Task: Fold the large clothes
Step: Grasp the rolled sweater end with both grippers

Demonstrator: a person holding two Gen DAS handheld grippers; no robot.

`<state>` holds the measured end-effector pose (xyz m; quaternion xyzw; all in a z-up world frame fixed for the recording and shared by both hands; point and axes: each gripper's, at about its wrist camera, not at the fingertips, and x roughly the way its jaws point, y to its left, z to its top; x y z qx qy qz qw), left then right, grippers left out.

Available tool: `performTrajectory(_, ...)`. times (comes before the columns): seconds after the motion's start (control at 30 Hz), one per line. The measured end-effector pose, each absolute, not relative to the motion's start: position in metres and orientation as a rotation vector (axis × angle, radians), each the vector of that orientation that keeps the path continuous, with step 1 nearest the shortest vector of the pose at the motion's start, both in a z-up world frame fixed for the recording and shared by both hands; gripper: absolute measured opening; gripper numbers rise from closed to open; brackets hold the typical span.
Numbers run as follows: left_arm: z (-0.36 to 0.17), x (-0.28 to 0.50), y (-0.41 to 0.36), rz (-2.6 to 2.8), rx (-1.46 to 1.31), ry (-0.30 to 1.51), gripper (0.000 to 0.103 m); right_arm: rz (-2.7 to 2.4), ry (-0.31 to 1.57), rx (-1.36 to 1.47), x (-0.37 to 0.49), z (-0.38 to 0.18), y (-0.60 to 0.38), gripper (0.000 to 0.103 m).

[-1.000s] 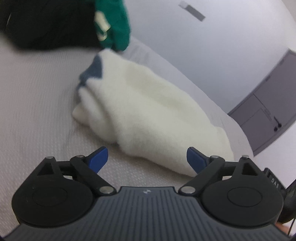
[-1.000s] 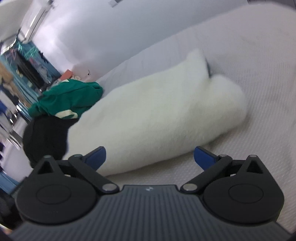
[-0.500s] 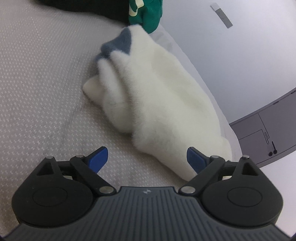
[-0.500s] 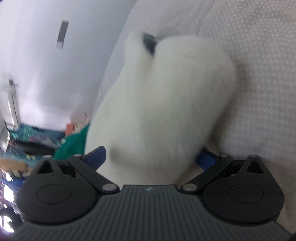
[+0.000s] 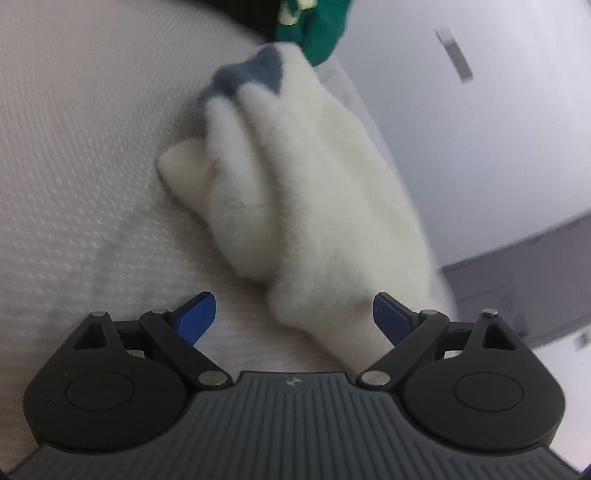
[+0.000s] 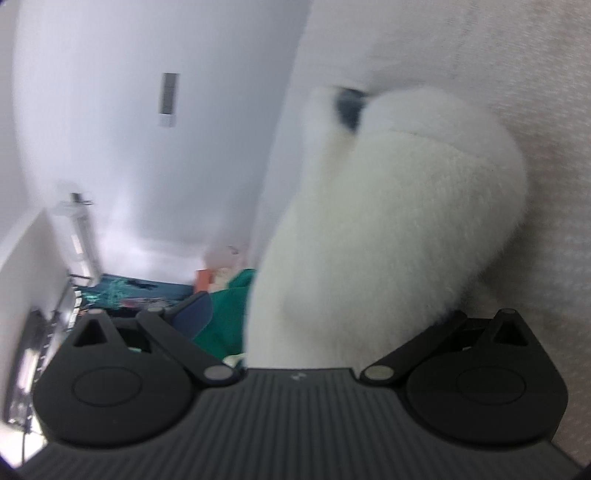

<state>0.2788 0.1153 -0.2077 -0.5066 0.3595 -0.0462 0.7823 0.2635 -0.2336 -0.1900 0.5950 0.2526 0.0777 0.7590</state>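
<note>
Fleece garment (image 5: 317, 192), cream-white with a grey-blue patch at its far end, is lying bundled on the pale textured bed cover (image 5: 81, 155), with a green garment (image 5: 321, 33) and a dark one piled just beyond it. Left gripper (image 5: 293, 314) is sitting at the near end of the bundle with its blue-tipped jaws spread wide; the fleece is reaching into the gap, yet nothing is being pinched. Right gripper (image 6: 332, 317) is pressing close against the other side, jaws also spread, with the fleece (image 6: 388, 221) filling the space between them; the right-hand fingertip is hidden behind the pile, so actual contact is unclear.

The step in hand appears to be taking hold of both ends before lifting or tidying the fold. For a clean result, each gripper should be closing on a full thickness of the layers rather than on loose surface pile, which is likely to slip. Both ends should be rising together and level, keeping the layers stacked and clear of the green garment
</note>
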Motion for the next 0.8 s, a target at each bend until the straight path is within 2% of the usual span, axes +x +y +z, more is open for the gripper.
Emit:
performTrajectory(0.13,-0.231,0.287,0.130,-0.123,-1.338,0.723,0.095,0.204,0.524,1.285,0.262,-0.185,-0.237,0.103)
performTrajectory(0.27,-0.244,0.297,0.140,-0.092,-1.471,0.663,0.095,0.178,0.543,1.283,0.262,-0.191,-0.239,0.103)
performTrajectory(0.53,-0.253,0.320,0.143,-0.040,-1.519,0.672,0.092,0.074,0.628,1.272,0.273,-0.209,-0.242,0.103)
performTrajectory(0.57,-0.252,0.322,0.143,-0.036,-1.499,0.678,0.089,0.064,0.623,1.272,0.275,-0.211,-0.244,0.101)
performTrajectory(0.63,-0.248,0.328,0.142,-0.003,-1.438,0.717,0.074,0.038,0.603,1.270,0.277,-0.213,-0.247,0.096)
performTrajectory(0.67,-0.247,0.331,0.142,0.002,-1.414,0.726,0.072,0.028,0.590,1.272,0.279,-0.214,-0.249,0.093)
performTrajectory(0.8,-0.235,0.338,0.141,0.005,-1.299,0.722,0.062,-0.014,0.583,1.257,0.288,-0.216,-0.252,0.067)
